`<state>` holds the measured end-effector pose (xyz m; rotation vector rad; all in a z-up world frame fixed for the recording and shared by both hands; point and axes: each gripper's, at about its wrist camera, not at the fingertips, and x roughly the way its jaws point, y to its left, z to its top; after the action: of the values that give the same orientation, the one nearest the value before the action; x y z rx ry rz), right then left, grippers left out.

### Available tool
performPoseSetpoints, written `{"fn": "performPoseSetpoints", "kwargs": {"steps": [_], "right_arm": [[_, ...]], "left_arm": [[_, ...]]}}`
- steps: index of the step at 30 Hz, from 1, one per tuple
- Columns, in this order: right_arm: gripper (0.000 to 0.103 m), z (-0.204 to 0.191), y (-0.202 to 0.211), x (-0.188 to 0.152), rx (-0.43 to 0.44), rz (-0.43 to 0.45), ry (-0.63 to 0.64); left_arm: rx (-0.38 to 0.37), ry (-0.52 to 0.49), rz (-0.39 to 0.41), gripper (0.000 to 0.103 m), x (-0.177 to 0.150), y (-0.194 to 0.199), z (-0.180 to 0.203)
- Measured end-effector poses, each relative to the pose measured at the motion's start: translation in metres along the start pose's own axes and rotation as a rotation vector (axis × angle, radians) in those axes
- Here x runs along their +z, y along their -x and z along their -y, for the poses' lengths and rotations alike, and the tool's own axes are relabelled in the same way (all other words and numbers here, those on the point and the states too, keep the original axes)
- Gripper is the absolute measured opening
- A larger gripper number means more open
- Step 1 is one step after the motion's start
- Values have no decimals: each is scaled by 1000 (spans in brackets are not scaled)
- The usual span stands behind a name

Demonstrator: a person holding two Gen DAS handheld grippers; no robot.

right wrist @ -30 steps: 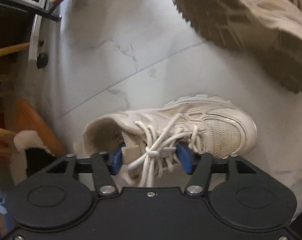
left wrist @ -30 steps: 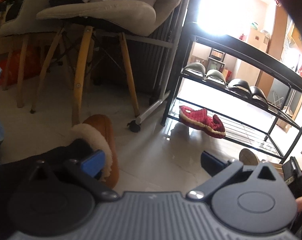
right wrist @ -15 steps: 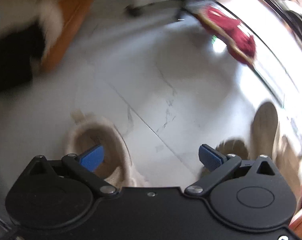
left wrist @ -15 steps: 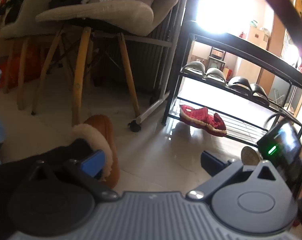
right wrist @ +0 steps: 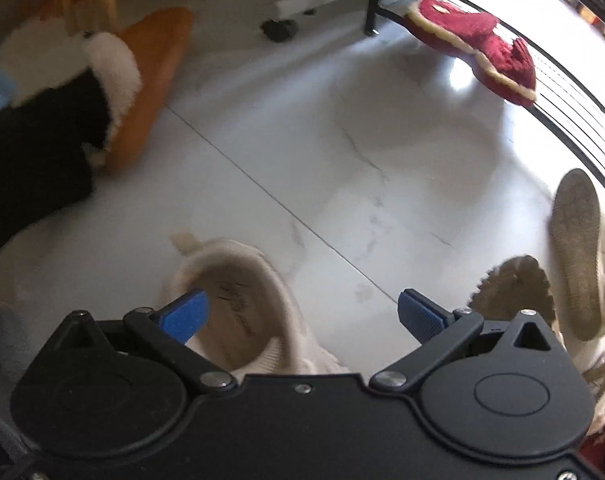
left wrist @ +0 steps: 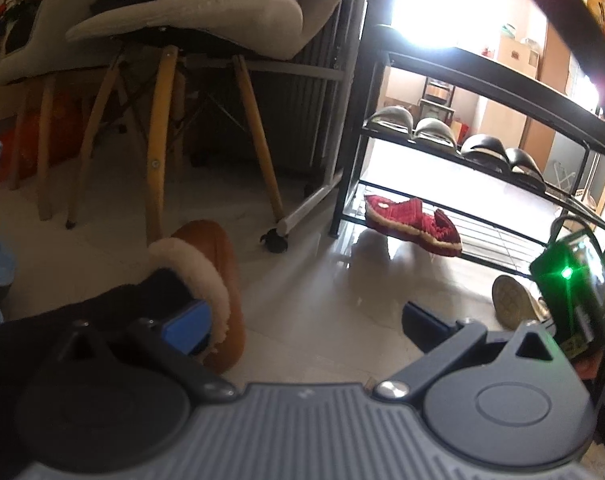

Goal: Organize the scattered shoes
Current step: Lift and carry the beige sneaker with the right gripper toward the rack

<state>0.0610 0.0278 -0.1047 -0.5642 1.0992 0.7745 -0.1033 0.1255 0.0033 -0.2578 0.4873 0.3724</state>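
Meanwhile right gripper hovered low, fingers spread wide, over cream sneaker on the tile floor | left gripper level, fingers apart, empty | red slipper at shoe rack's bottom-shelf front edge.

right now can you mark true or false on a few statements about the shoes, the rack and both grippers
1. The red slipper lies on the bottom shelf of the black shoe rack. True.
2. The right gripper is clamped on the cream sneaker. False: its jaws are open, with one fingertip over the sneaker's opening.
3. The left gripper is open and holds nothing. True.
4. The brown fleece-lined slipper sits on the rack. False: it is on the floor, near the wooden chair legs.
5. The rack's middle shelf is bare. False: two pairs of shoes, one grey and one black, sit there.
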Motion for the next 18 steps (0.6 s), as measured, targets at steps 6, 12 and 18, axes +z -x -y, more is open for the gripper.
{"fn": "performPoseSetpoints", "kwargs": {"steps": [6,12,18], "right_arm": [[103,-8,-11,-3,40,-10,78],[103,-16,-22,-6,81,-20,156],[103,-23,-31,-9,132,-32,230]], "left_arm": [[29,25,6,102,4,-3,-7],[33,46,-15,102,4,-6,-11],[25,40,-8,102,3,-3,-11]]}}
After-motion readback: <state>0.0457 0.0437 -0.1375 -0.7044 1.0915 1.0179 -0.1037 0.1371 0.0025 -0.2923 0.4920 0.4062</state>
